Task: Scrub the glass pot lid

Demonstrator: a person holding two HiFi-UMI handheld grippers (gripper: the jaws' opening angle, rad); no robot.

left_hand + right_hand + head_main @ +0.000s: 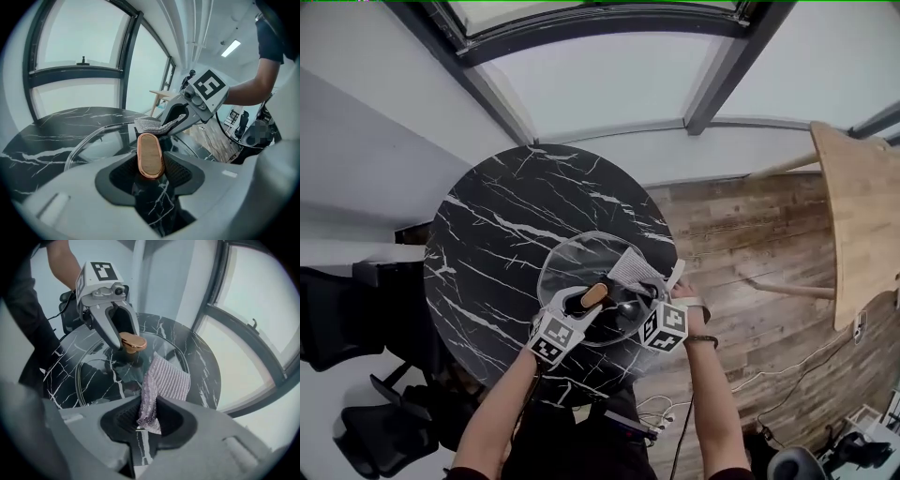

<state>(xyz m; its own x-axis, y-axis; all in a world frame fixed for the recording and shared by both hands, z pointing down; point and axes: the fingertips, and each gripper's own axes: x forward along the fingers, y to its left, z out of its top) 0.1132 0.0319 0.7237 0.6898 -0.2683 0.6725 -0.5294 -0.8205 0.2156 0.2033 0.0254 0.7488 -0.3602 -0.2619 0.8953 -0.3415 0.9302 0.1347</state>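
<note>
The glass pot lid (572, 261) lies on the round black marble table (487, 244), near its right front edge. My left gripper (584, 303) is shut on the lid's wood-topped knob (594, 295), which sits between its pads in the left gripper view (150, 154). My right gripper (654, 292) is shut on a grey ribbed scrubbing cloth (636, 267). The cloth (164, 380) hangs onto the glass (101, 376) just right of the knob (132, 342). In the right gripper view the left gripper (128, 344) straddles the knob.
A wooden chair (861, 220) stands on the plank floor to the right. Black office chairs (356, 323) crowd the table's left front side. Cables (769, 375) trail across the floor. A window wall runs behind the table.
</note>
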